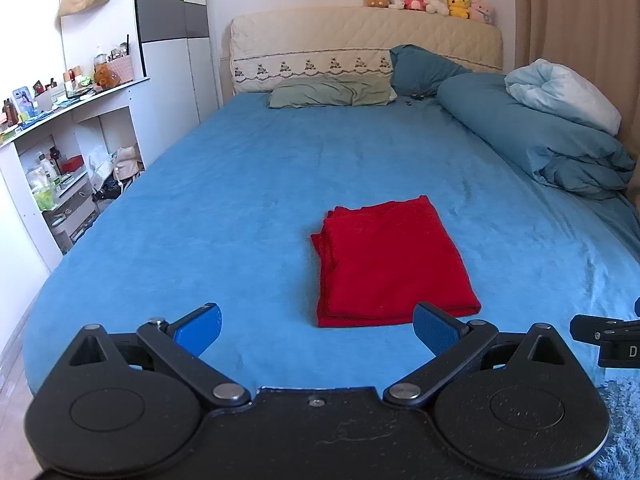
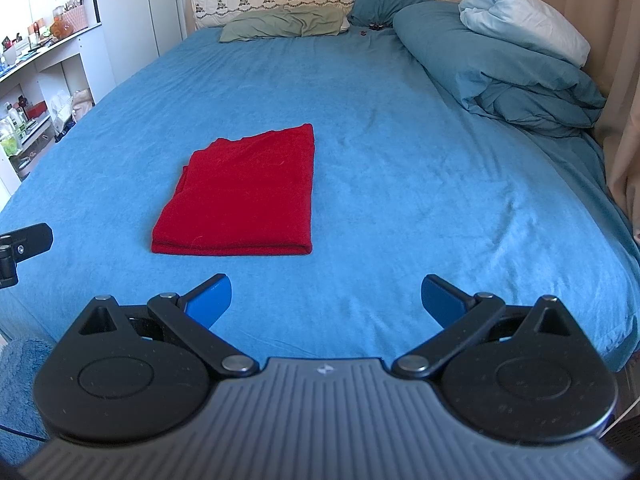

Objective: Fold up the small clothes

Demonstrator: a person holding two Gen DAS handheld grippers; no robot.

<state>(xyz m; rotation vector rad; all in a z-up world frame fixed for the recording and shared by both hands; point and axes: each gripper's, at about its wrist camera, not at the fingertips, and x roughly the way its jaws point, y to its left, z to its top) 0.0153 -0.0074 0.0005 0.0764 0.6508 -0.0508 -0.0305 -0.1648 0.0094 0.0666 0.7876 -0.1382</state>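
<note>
Red garment, folded, seemingly in several layers, flat on blue bed. Left gripper and right gripper: fingers spread, holding nothing.

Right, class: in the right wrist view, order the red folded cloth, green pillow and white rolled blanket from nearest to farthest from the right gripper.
1. Red folded cloth, just ahead, left.
2. White rolled blanket, far right, atop the duvet.
3. Green pillow, far left, at the headboard.
</note>
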